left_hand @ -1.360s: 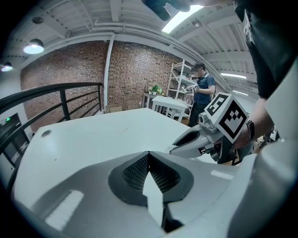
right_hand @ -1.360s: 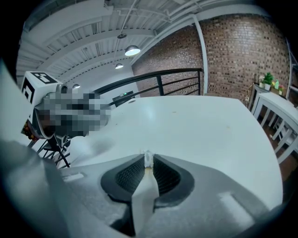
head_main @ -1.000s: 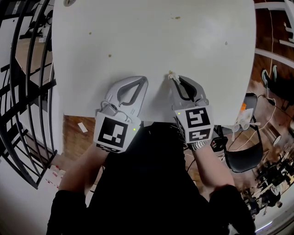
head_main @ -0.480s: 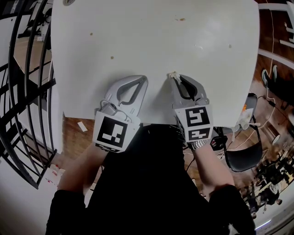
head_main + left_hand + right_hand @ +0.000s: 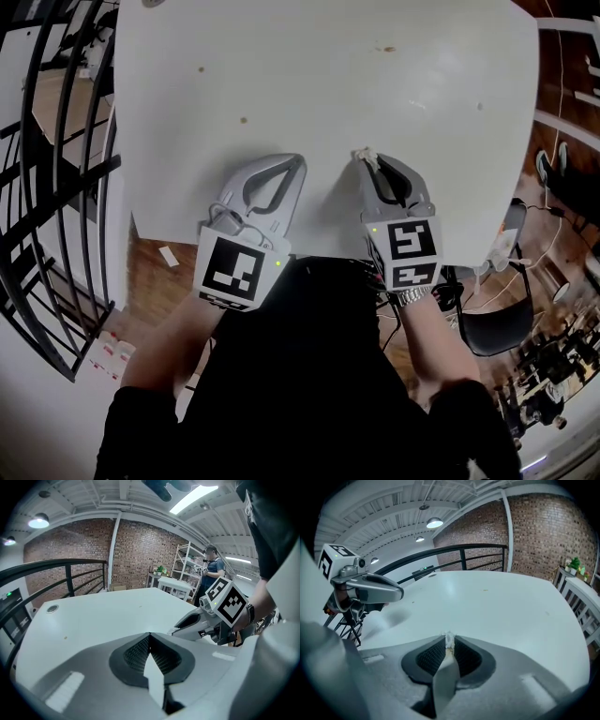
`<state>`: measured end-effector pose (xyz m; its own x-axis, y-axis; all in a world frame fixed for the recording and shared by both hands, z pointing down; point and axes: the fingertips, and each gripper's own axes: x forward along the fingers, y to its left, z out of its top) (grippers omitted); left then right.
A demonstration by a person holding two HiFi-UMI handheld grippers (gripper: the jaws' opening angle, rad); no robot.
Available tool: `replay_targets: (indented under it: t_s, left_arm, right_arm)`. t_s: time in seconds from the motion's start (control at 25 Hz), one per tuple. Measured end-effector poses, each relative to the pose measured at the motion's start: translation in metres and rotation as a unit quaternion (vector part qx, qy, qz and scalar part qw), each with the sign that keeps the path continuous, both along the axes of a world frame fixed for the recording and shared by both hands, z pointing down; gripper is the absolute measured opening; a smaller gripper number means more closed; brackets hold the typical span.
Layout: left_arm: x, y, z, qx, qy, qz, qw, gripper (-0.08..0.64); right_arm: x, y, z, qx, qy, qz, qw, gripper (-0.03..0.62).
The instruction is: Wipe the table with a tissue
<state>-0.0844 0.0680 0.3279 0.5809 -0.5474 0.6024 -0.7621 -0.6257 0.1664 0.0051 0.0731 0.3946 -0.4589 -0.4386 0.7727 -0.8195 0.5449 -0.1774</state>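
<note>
The right gripper [image 5: 449, 645] is pinching a small scrap of tissue [image 5: 449, 639] between its pressed-together jaws, the white tuft poking out at the tips over the near part of the white table [image 5: 501, 606]. The left gripper [image 5: 149, 638] is lying just beside it, jaws closed on nothing. The marker cube [image 5: 409, 251] on each is showing black-and-white square patterns rather than letters. Small brown specks [image 5: 243, 120] are sitting farther out on the tabletop. A black railing [image 5: 56, 187] is running along the left.
</note>
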Motion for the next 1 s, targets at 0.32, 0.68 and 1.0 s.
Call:
replay_targets:
  t_s: [0.32, 0.68, 1.0]
  left_arm:
    - [-0.019, -0.001, -0.003, 0.003, 0.000, -0.018, 0.9998, 0.015]
    - [-0.037, -0.007, -0.010, 0.015, 0.000, -0.040, 0.9991, 0.015]
    - [-0.065, -0.012, -0.019, 0.024, 0.004, -0.074, 0.9970, 0.016]
  right_arm:
    - [-0.007, -0.006, 0.000, 0.004, 0.009, -0.001, 1.000, 0.046]
    - [-0.027, -0.016, -0.013, 0.017, 0.001, -0.021, 1.000, 0.046]
    - [-0.081, -0.024, -0.033, 0.030, -0.021, -0.066, 0.997, 0.046]
